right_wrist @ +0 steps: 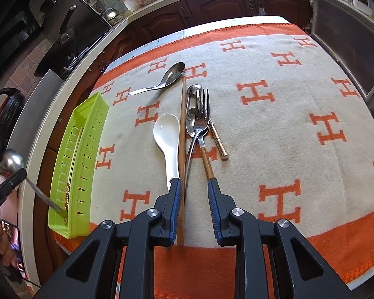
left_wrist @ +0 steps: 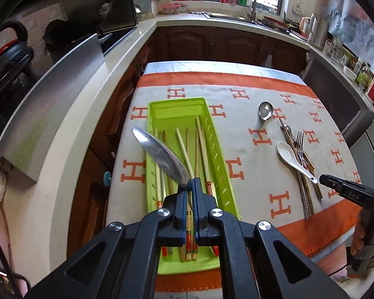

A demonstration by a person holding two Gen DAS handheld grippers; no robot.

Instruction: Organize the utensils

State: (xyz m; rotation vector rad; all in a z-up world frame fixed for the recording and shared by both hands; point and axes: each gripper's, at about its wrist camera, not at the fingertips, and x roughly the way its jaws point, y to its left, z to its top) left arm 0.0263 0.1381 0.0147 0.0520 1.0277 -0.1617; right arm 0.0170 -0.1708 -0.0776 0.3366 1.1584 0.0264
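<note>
Left gripper (left_wrist: 192, 186) clamped on a metal spoon (left_wrist: 159, 155) over the green tray (left_wrist: 178, 104) (chopsticks inside); right gripper (right_wrist: 194, 186) jaws apart above cutlery.

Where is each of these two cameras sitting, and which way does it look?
Left wrist: on the left gripper, looking down at the green tray; its fingers clamp a metal spoon.
Right wrist: on the right gripper, fingers apart above the fork and white spoon.
Shared: tray, utensil pile, patterned cloth.
</note>
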